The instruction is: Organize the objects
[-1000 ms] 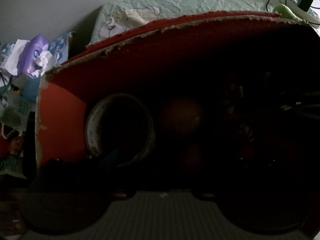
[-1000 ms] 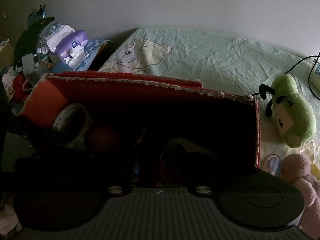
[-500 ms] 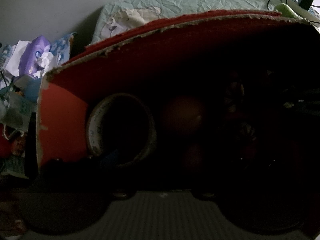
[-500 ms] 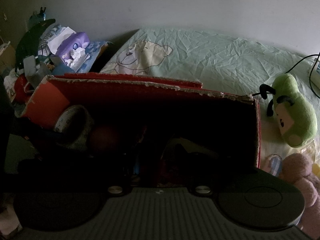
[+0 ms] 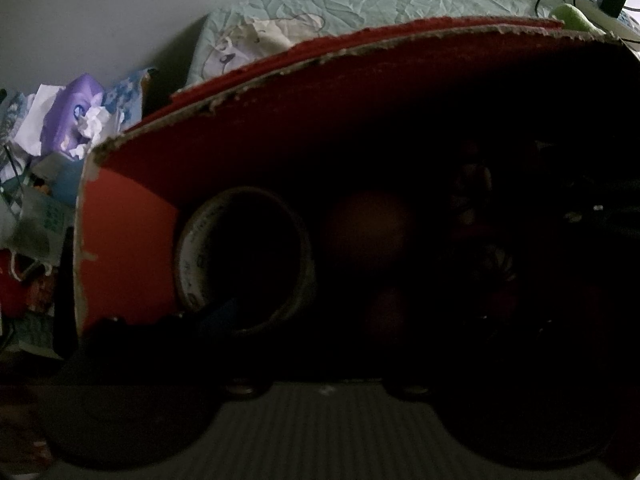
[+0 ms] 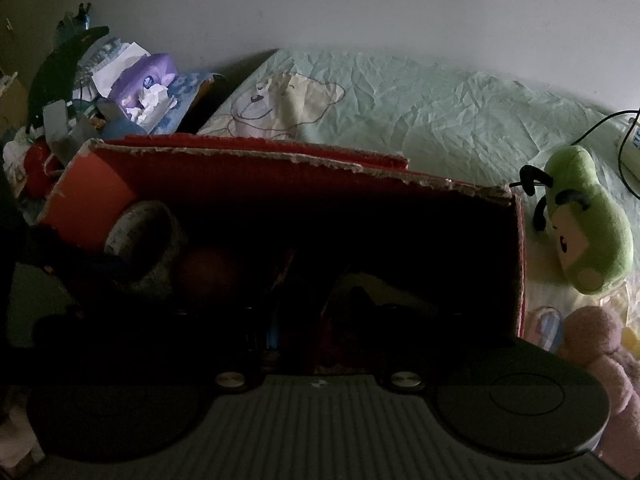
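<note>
Comparing with a second ago, we see almost no change: both grippers still point into the red cardboard box, the view nudged slightly. Tape roll and a dim ball lie inside. Finger positions are lost in shadow; we cannot tell.

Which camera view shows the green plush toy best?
The right wrist view. There the whole green plush toy lies on the bed sheet, right of the red cardboard box. In the left wrist view only its top shows above the box edge.
</note>
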Demonstrator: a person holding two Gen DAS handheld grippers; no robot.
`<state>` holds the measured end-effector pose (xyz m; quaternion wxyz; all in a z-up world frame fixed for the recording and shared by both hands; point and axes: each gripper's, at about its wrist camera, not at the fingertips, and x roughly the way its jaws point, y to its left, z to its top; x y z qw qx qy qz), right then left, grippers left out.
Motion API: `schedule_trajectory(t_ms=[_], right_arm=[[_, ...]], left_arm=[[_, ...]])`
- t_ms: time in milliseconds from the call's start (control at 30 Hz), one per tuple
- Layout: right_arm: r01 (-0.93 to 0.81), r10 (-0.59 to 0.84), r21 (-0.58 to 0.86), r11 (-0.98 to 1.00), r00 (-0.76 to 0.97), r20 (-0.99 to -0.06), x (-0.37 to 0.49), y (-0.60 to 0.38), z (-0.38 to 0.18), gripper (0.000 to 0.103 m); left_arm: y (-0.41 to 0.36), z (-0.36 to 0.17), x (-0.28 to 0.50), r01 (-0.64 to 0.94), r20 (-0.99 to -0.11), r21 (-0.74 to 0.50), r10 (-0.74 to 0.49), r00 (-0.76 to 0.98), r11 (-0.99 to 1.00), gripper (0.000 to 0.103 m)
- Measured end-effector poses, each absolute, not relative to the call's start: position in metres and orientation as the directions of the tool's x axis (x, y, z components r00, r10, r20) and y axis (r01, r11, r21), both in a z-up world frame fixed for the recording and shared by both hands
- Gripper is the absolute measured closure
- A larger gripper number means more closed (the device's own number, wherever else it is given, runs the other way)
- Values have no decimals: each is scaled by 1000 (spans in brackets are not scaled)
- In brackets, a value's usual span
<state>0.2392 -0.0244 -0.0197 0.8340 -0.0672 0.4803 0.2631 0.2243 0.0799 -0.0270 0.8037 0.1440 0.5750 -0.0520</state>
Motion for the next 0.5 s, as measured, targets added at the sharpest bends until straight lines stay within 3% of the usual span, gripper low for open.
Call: schedule_trajectory(t_ms=[500], right_arm=[[-500, 378, 147, 854, 402, -834, 239, -25, -21, 66]], left_arm=[[77, -27, 222, 247, -934, 185, 92, 344, 951, 7]])
